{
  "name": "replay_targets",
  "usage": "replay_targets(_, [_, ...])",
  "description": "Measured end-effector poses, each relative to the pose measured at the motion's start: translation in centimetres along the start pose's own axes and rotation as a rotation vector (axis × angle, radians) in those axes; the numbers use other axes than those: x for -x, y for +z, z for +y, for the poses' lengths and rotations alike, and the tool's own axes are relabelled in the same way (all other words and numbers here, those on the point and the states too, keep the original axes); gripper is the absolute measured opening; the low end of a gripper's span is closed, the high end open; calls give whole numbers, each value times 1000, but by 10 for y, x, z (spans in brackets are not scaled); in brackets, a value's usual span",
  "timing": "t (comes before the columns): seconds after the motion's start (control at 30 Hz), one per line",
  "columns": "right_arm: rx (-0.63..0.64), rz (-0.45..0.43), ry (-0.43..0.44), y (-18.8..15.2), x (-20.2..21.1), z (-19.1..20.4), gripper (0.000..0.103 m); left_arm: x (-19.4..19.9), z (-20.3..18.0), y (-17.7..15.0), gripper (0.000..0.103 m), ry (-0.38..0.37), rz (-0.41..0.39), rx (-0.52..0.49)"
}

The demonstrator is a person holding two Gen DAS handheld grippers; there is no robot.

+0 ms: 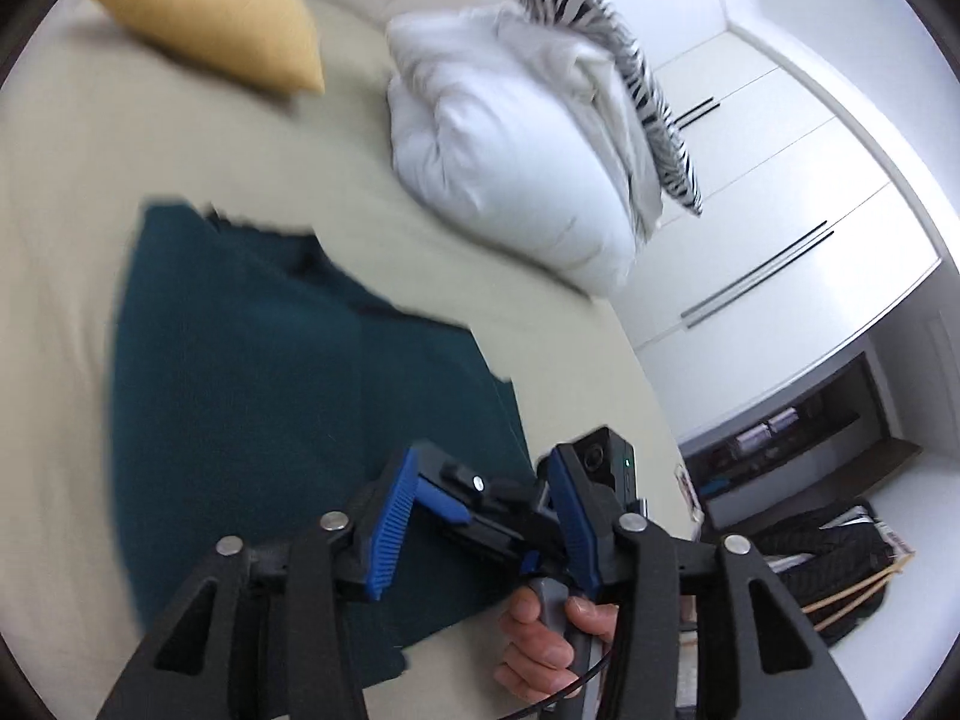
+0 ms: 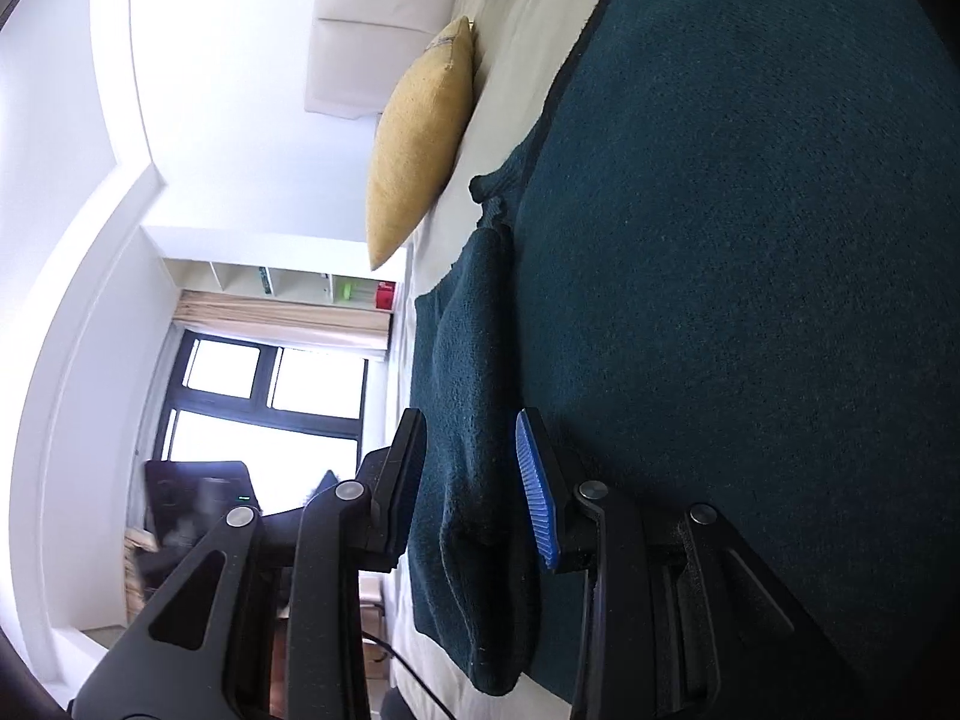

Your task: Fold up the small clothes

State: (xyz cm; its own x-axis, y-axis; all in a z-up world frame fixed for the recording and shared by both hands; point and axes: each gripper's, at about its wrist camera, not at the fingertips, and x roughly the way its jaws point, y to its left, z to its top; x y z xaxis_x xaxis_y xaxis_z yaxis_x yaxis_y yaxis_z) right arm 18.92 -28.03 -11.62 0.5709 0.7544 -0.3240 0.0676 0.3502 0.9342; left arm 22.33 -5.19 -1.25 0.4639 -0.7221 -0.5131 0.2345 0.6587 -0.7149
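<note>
Your right gripper [image 2: 471,492] pinches the teal sweater [image 2: 750,252] edge fold; left gripper [image 1: 480,522] open, empty (bare bed [image 1: 54,240] beyond).

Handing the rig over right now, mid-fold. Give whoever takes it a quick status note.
Left gripper: jaws open, empty.
Right gripper: jaws shut on a doubled strip at the side of the teal knit garment.
Garment lies spread on the beige bed; yellow cushion and white duvet sit beyond it.
Done: laid out, strip gripped.
Left: probably fold the strip over, then finish folding.
</note>
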Motion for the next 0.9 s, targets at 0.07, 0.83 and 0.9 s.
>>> replay_targets(0.07, [24, 10, -50, -4, -7, 9, 30, 18, 6, 0, 53, 45, -43, -37])
replay_targets(0.83, [239, 97, -373, 39, -37, 80, 11, 46, 71, -32, 60, 67, -49, 72])
replay_targets(0.9, [241, 79, -397, 53, -18, 78, 11, 43, 66, -32, 60, 67, -42, 58])
